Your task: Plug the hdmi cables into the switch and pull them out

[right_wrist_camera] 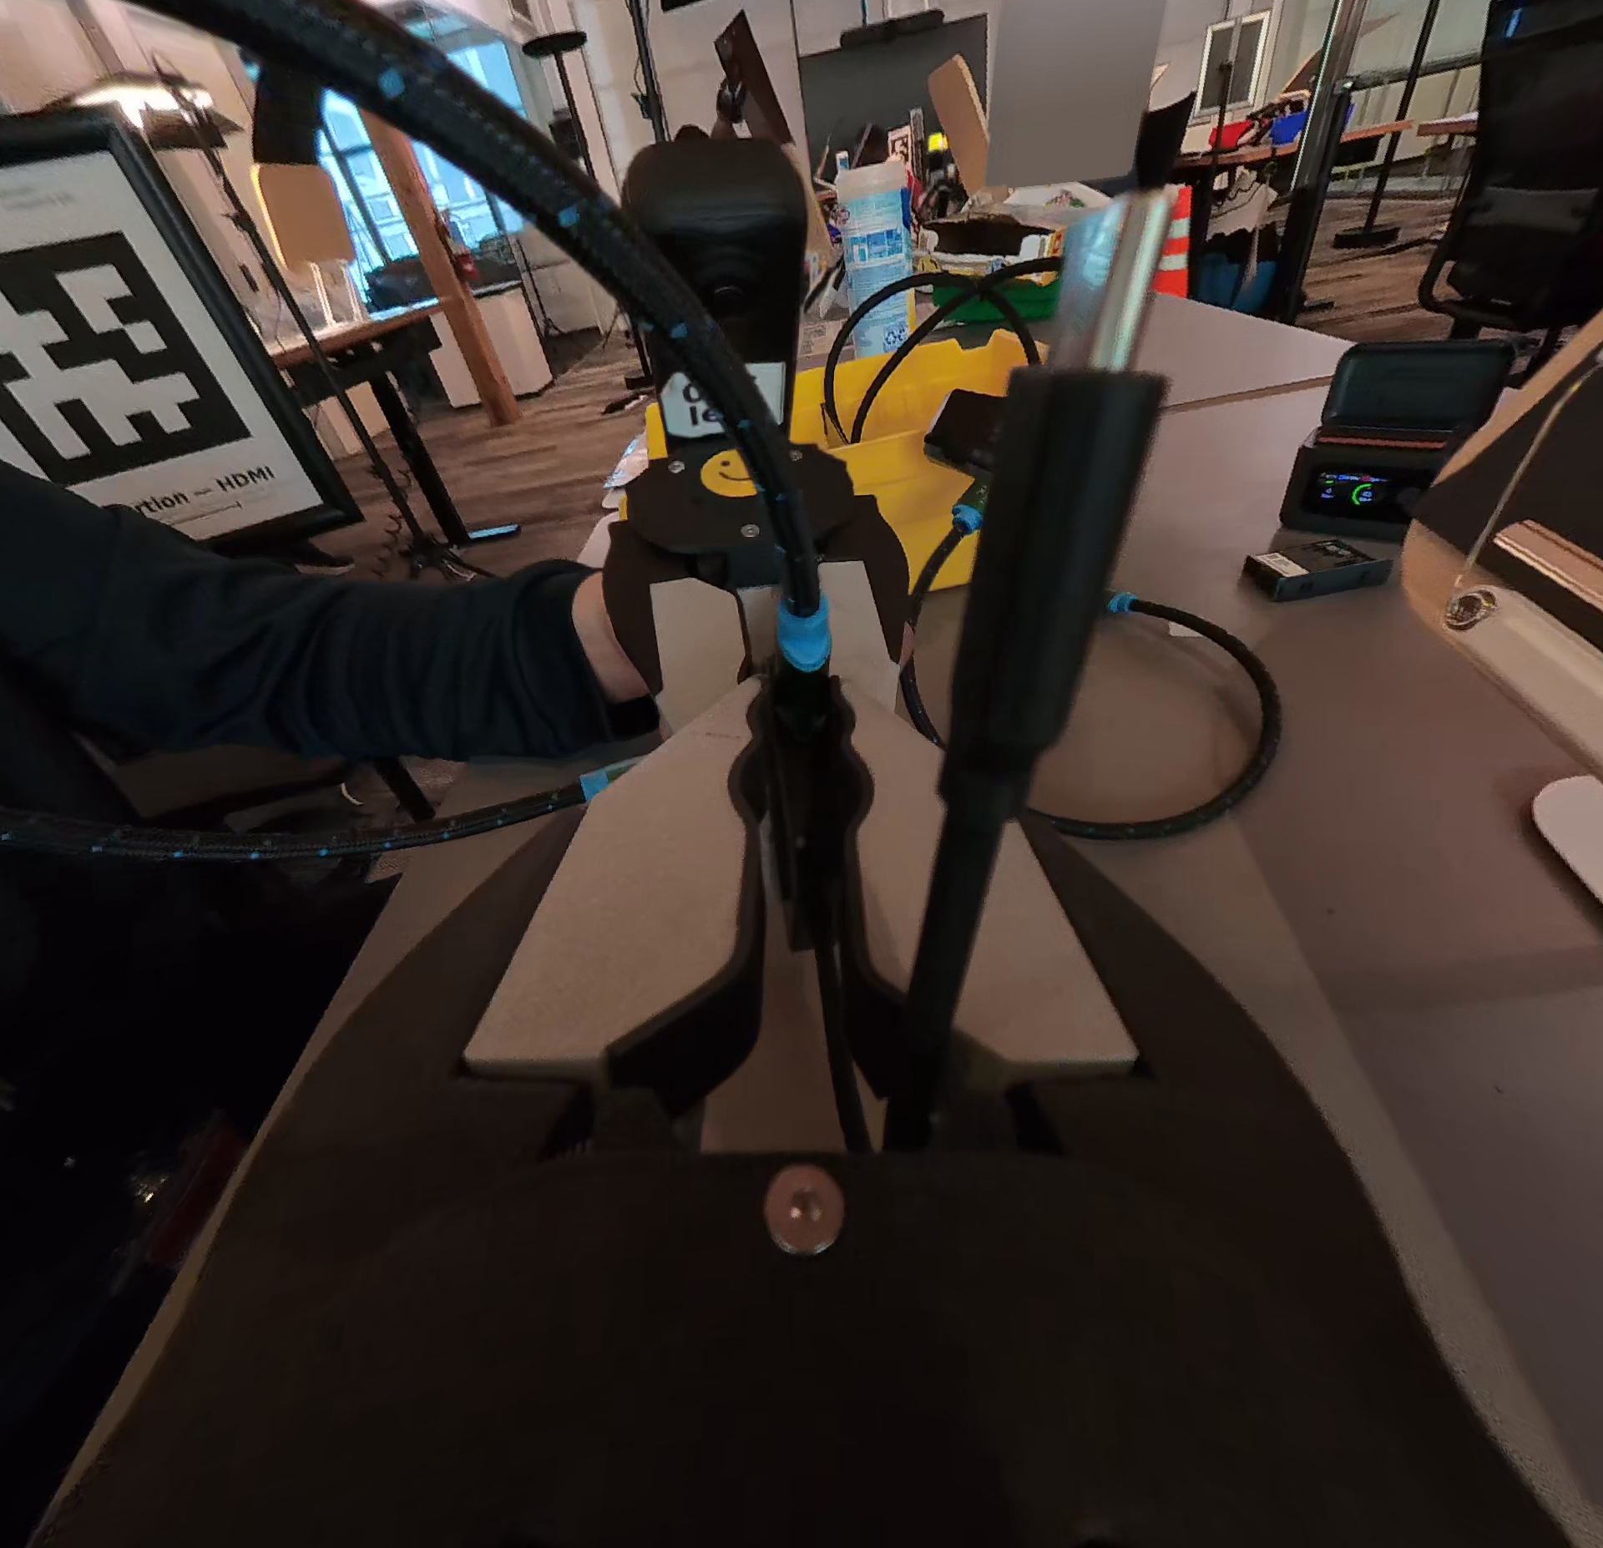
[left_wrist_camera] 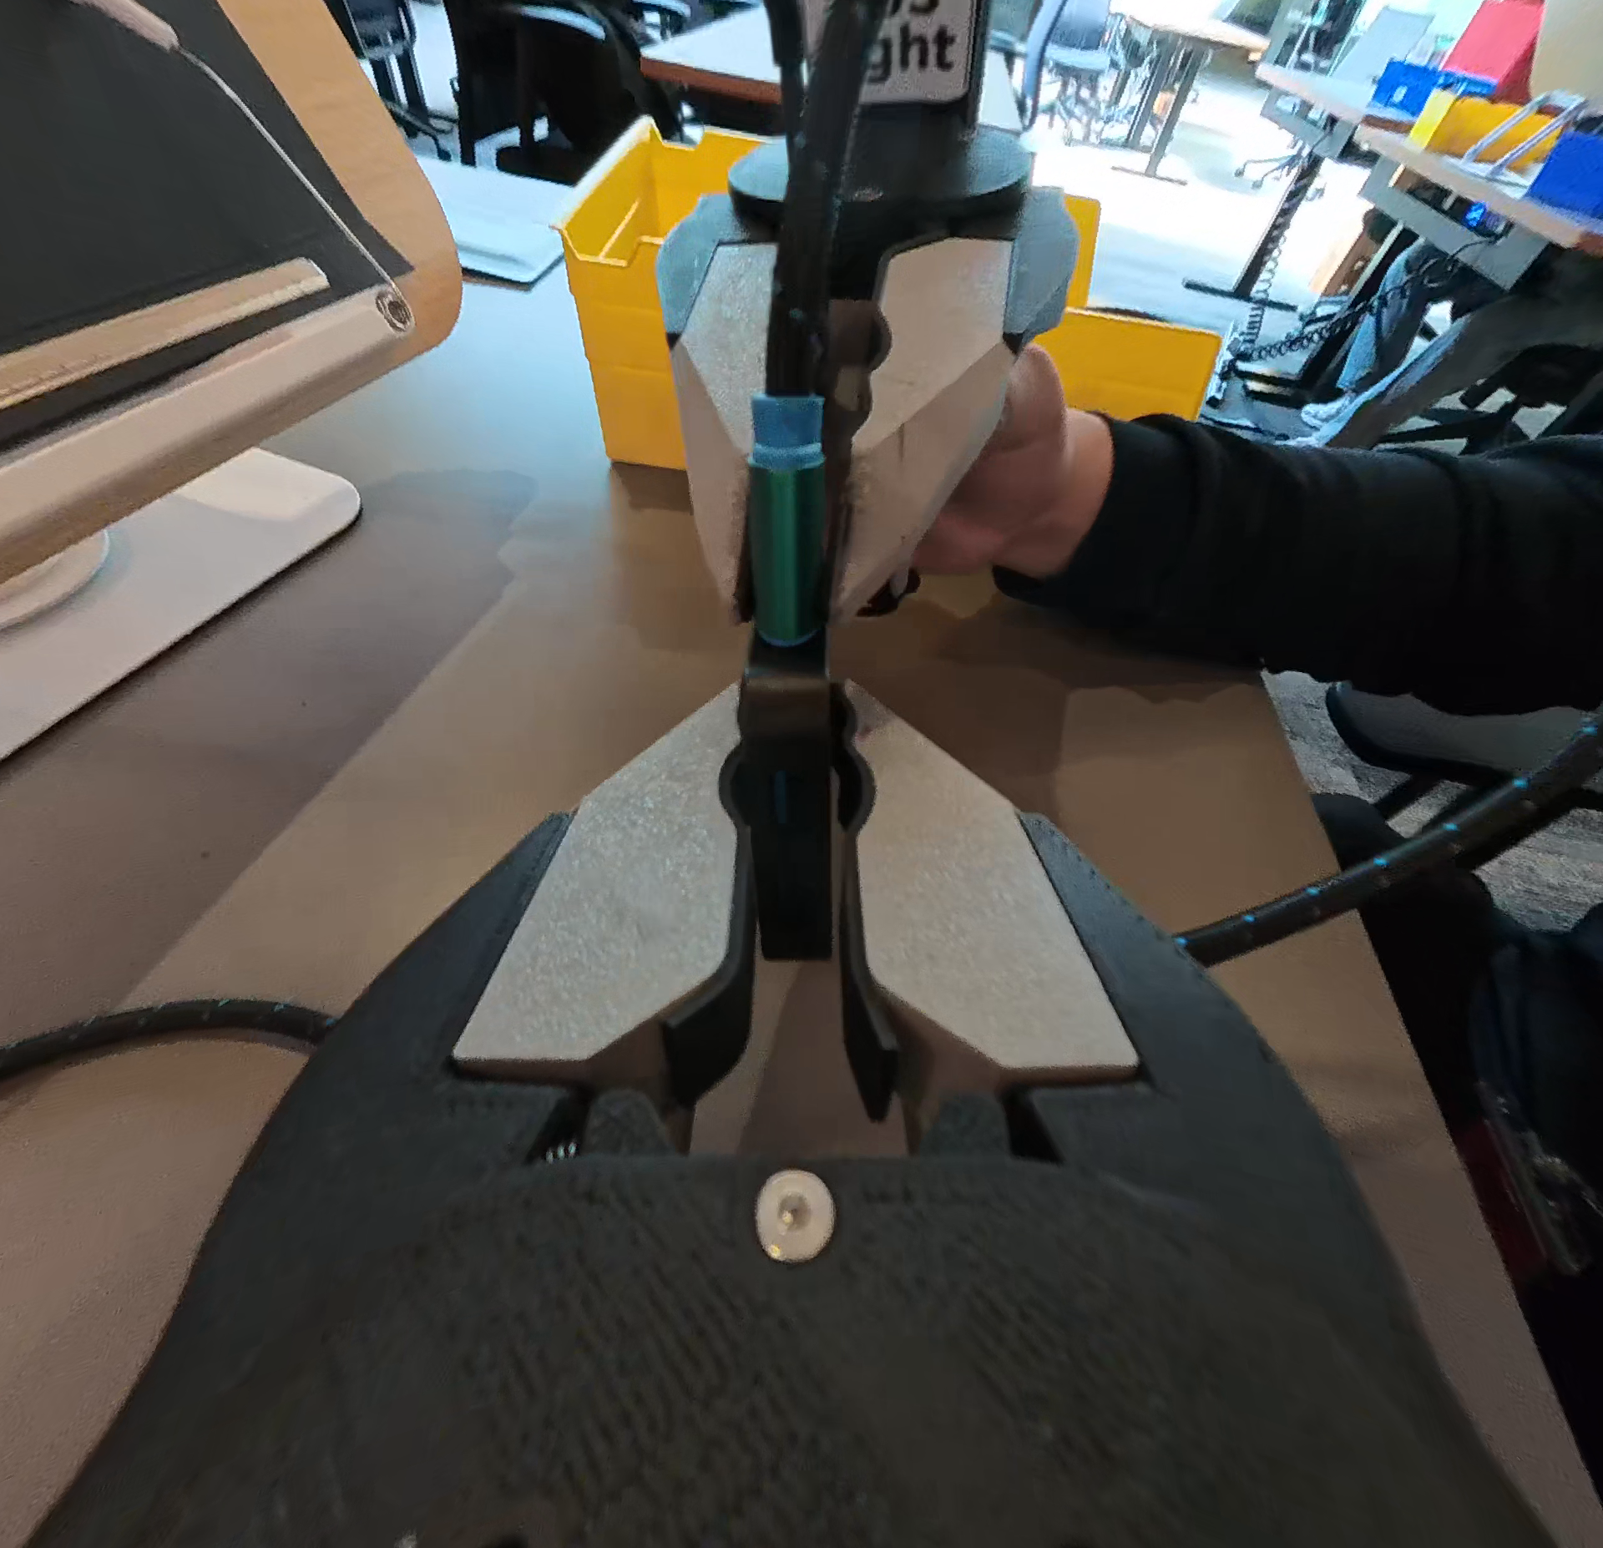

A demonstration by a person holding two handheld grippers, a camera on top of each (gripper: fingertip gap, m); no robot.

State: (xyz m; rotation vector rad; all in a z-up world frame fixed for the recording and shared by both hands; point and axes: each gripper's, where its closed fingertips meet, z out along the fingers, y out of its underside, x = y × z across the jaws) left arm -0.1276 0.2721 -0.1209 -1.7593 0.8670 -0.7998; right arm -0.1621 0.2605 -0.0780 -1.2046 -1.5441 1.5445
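The left gripper (left_wrist_camera: pixel 791 726) was clamped on the black switch (left_wrist_camera: pixel 794 856) above the table's (left_wrist_camera: pixel 390 726) near edge; the right gripper (left_wrist_camera: pixel 785 604) pinched a green-shelled HDMI plug (left_wrist_camera: pixel 785 543) meeting it. A yellow bin (left_wrist_camera: pixel 624 292) and monitor (left_wrist_camera: pixel 173 248) crowded the far side; a looped cable (right_wrist_camera: pixel 1214 726) lay beside

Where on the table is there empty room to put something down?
Bare tabletop lies right of the two grippers, up to the table edge, and left of them toward the monitor stand. It's crowded by the yellow bin, the looped cable and the small black devices.
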